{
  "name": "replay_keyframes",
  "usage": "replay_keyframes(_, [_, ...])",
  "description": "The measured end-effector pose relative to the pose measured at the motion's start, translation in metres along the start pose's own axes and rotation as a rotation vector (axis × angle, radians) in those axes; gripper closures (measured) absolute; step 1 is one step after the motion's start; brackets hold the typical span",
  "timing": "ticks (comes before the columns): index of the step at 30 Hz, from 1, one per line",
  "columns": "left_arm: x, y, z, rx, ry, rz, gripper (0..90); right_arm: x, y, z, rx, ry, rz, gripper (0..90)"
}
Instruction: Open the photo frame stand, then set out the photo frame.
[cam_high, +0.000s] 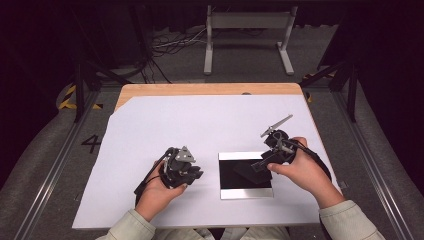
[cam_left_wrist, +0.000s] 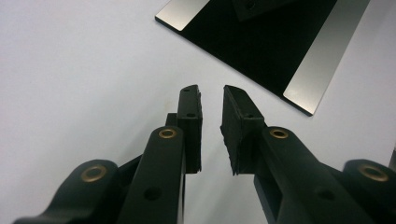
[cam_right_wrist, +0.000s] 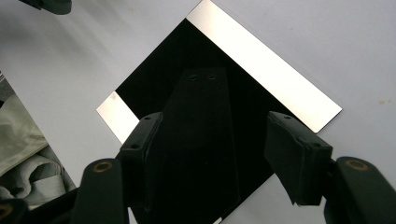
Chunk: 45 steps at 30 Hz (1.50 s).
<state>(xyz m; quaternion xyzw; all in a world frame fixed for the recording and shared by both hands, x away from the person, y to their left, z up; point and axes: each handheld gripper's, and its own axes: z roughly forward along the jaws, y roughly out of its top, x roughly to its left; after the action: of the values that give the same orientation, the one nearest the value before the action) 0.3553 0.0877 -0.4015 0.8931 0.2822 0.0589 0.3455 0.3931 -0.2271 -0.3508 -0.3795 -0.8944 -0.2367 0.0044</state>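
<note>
A flat plate (cam_high: 227, 175) with a black mirror-like middle and a silver strip along two sides lies on the white sheet (cam_high: 200, 125) near the front. A dark wedge shape (cam_right_wrist: 205, 93) with two small holes shows on the plate (cam_right_wrist: 261, 70); I cannot tell whether it lies there or is a reflection. My right gripper (cam_high: 260, 167) hangs over the plate's right part, its jaws (cam_right_wrist: 215, 119) open wide to either side of that shape. My left gripper (cam_high: 192, 174) rests left of the plate (cam_left_wrist: 308, 74), jaws (cam_left_wrist: 211, 93) open by a narrow gap with nothing between.
The white sheet covers a wooden table whose bare edge (cam_high: 210, 89) shows at the back. Beyond it on the floor stand a white metal frame (cam_high: 247, 35) and loose cables (cam_high: 170, 45). A pale sleeve (cam_right_wrist: 23, 154) is at the left of the right gripper view.
</note>
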Motion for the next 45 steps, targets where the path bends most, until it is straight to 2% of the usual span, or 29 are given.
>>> replay_keyframes(6, [-0.001, 0.0, 0.001, 0.002, 0.001, 0.005, 77.5, -0.003, 0.001, 0.007, 0.029, 0.022, 0.037, 34.7])
replay_keyframes(15, [-0.001, 0.0, 0.002, 0.005, 0.0, 0.007, 77.3, -0.009, 0.003, 0.019, 0.102, 0.07, 0.107, 33.4])
replay_keyframes(27, [-0.001, -0.001, 0.002, 0.009, 0.008, 0.007, 77.6, -0.018, 0.005, 0.031, 0.136, 0.118, 0.165, 30.6])
replay_keyframes(38, [-0.002, 0.0, 0.002, 0.01, 0.009, 0.017, 77.2, -0.014, 0.005, 0.039, 0.15, 0.171, 0.176, 28.2])
replay_keyframes(45, [-0.001, -0.001, 0.001, 0.01, 0.006, 0.013, 76.7, -0.012, 0.007, 0.047, 0.196, 0.202, 0.172, 34.3])
